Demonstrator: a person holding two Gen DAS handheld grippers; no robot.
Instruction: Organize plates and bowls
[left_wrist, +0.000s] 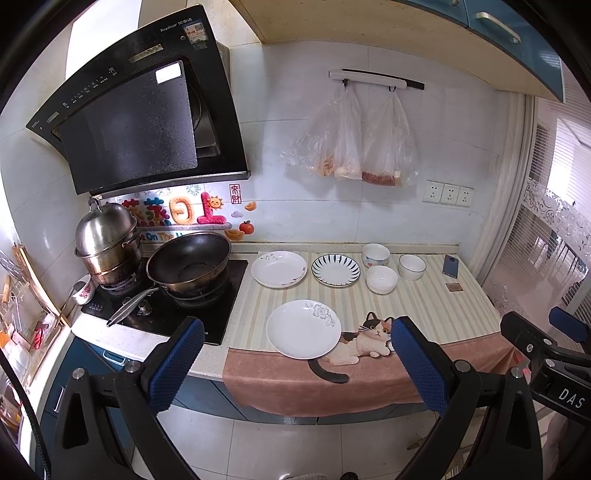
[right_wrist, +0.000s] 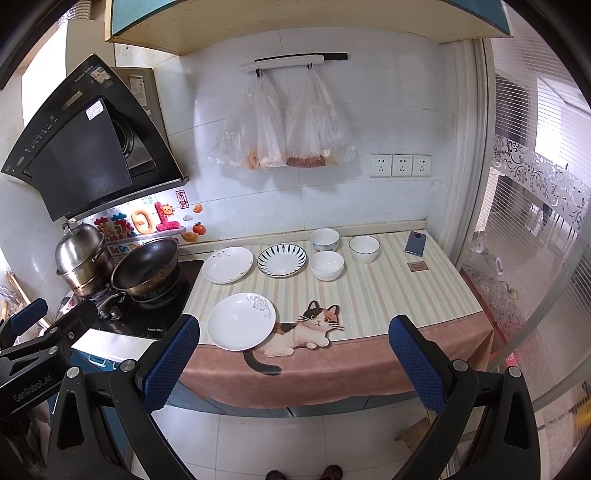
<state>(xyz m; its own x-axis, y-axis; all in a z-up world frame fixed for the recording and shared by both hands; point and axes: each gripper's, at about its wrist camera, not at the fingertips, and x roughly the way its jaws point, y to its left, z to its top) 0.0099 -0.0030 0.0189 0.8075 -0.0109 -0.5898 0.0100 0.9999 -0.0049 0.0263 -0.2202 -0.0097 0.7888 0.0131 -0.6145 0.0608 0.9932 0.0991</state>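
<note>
On the striped counter mat (left_wrist: 436, 306) lie three plates: a white plate with a grey flower (left_wrist: 303, 329) (right_wrist: 241, 321) near the front edge, a white plate with small sprigs (left_wrist: 279, 268) (right_wrist: 227, 264) behind it, and a blue-striped plate (left_wrist: 335, 270) (right_wrist: 281, 260) beside that. Three bowls stand at the back: a patterned bowl (left_wrist: 375, 255) (right_wrist: 324, 240), a plain white bowl (left_wrist: 382, 279) (right_wrist: 326, 265) and a dark-rimmed white bowl (left_wrist: 412, 267) (right_wrist: 364, 249). My left gripper (left_wrist: 297, 349) and right gripper (right_wrist: 293, 345) hang open before the counter edge, holding nothing.
A hob (left_wrist: 207, 295) with a black wok (left_wrist: 188, 260) and a steel steamer pot (left_wrist: 107, 243) is at the left. A phone (left_wrist: 450, 266) and a small card (left_wrist: 453, 287) lie at the counter's right end. Plastic bags (left_wrist: 351, 144) hang on the wall above.
</note>
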